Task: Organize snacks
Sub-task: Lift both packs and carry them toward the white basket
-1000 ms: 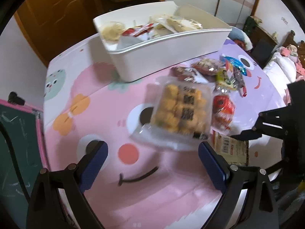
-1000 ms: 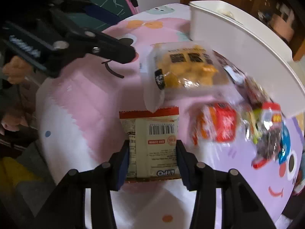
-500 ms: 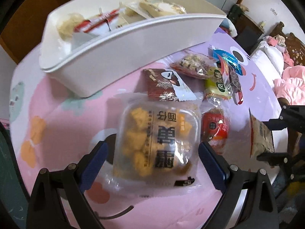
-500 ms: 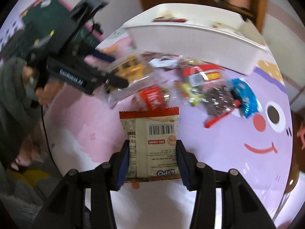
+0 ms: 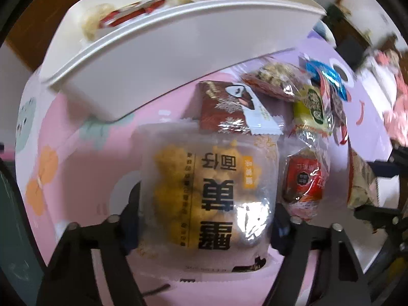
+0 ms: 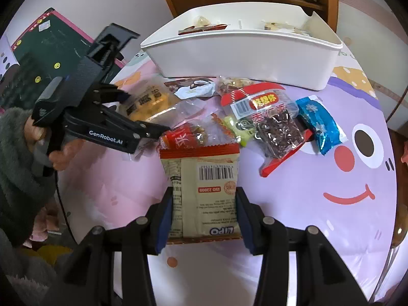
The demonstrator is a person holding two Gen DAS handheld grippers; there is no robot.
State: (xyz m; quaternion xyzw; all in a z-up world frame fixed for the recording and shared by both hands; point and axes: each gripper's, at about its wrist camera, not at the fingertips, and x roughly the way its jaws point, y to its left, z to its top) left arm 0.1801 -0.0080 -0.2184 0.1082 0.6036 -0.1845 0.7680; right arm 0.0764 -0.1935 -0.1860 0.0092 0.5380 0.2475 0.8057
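Left gripper (image 5: pixel 206 219) closing around clear packet of yellow puffs (image 5: pixel 209 191) on pink cartoon-print tabletop (image 6: pixel 318 219); right gripper (image 6: pixel 204 216) clamped on beige barcode-printed packet (image 6: pixel 204 193), lifted. Several snacks already inside white plastic bin (image 6: pixel 242 58); about six wrapped snacks, among them blue foil packet (image 6: pixel 320 123), left loose before it.

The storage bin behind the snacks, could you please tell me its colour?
The storage bin is plain white, clearest in the right wrist view.
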